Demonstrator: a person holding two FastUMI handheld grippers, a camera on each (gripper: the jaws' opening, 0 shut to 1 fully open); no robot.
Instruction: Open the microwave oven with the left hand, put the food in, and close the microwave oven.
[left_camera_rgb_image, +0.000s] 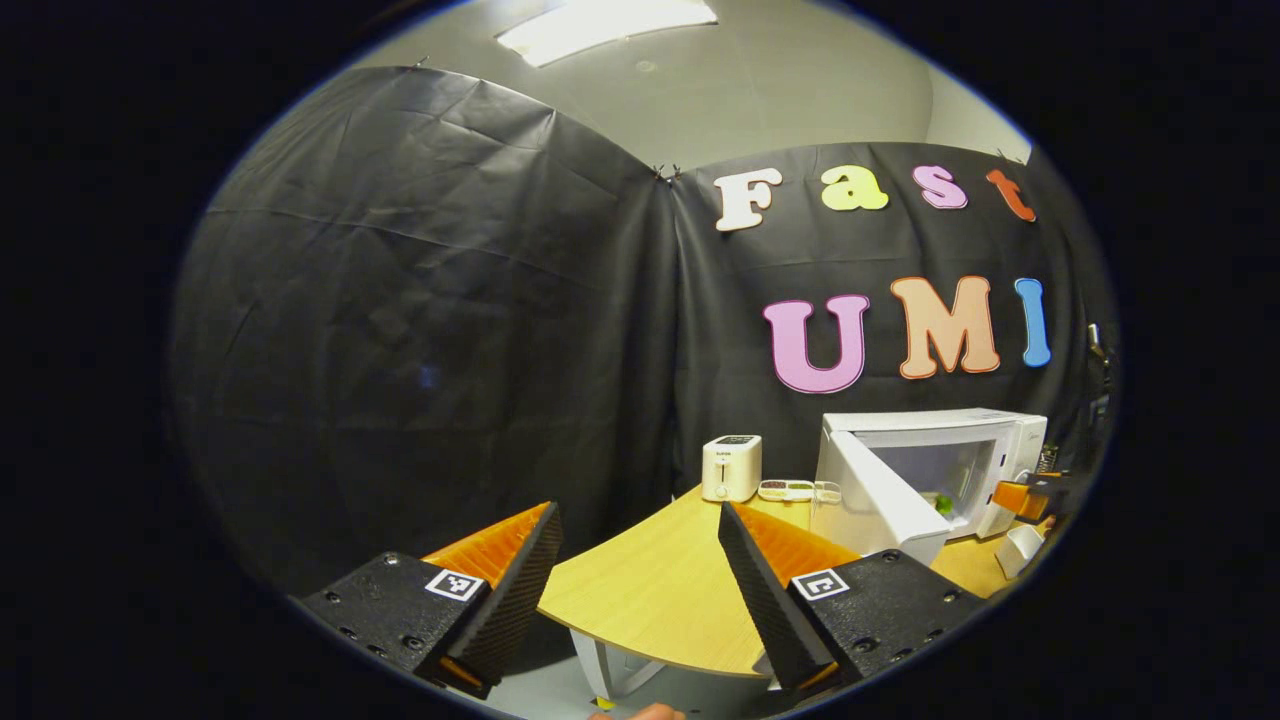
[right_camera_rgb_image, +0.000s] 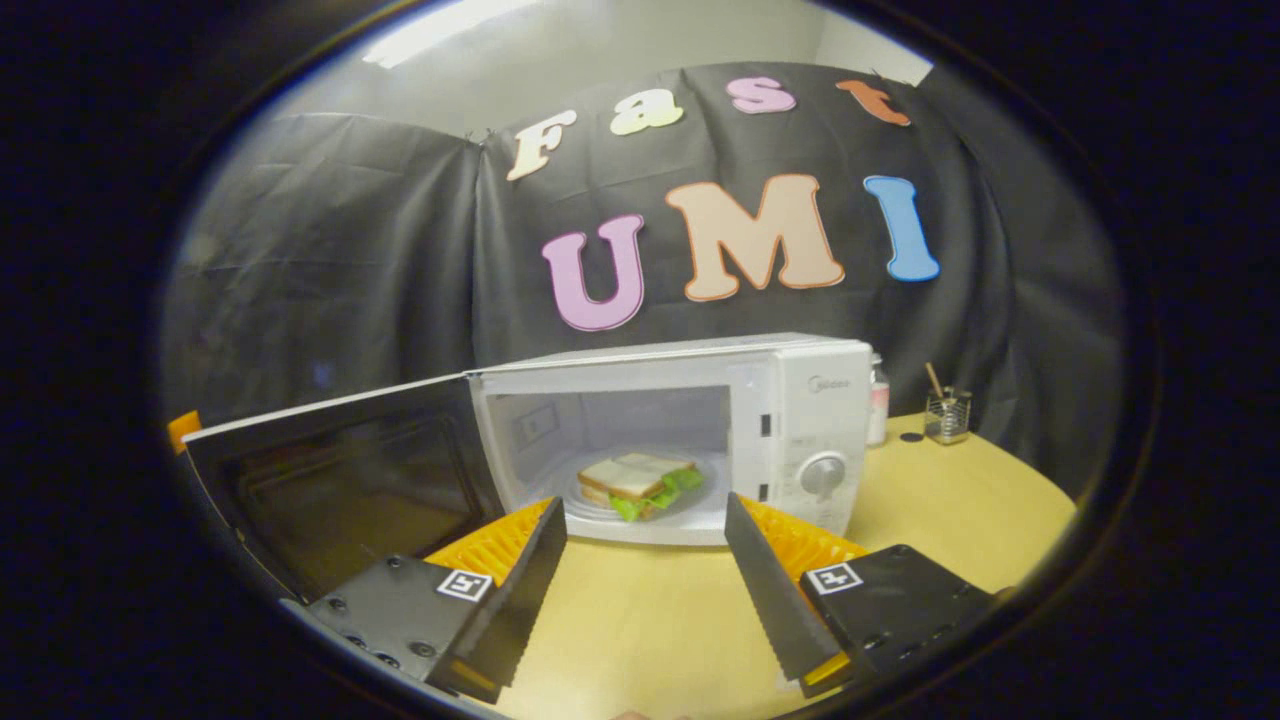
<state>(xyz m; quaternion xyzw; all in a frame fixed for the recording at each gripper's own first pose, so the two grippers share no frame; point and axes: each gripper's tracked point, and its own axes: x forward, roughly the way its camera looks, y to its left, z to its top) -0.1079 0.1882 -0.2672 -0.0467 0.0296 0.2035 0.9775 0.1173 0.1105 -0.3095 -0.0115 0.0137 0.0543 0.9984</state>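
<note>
In the right gripper view, the right gripper (right_camera_rgb_image: 640, 560) is hovering just in front of the microwave oven (right_camera_rgb_image: 680, 430), its fingers spread wide with nothing between them, above the wooden table (right_camera_rgb_image: 930, 510). The microwave oven's door (right_camera_rgb_image: 340, 480) is standing swung open to the left of the cavity, and the sandwich (right_camera_rgb_image: 640, 485) is sitting inside the cavity on a plate (right_camera_rgb_image: 600, 510). Beside the microwave oven's control side, a bottle (right_camera_rgb_image: 878, 400) and a small wire holder (right_camera_rgb_image: 948, 415) are standing near the table's back edge. In the left gripper view, the left gripper (left_camera_rgb_image: 640, 570) is hanging well away from the microwave oven (left_camera_rgb_image: 930, 470), its fingers also spread and empty, while a white toaster (left_camera_rgb_image: 731, 467) is standing to the left of the microwave oven.
</note>
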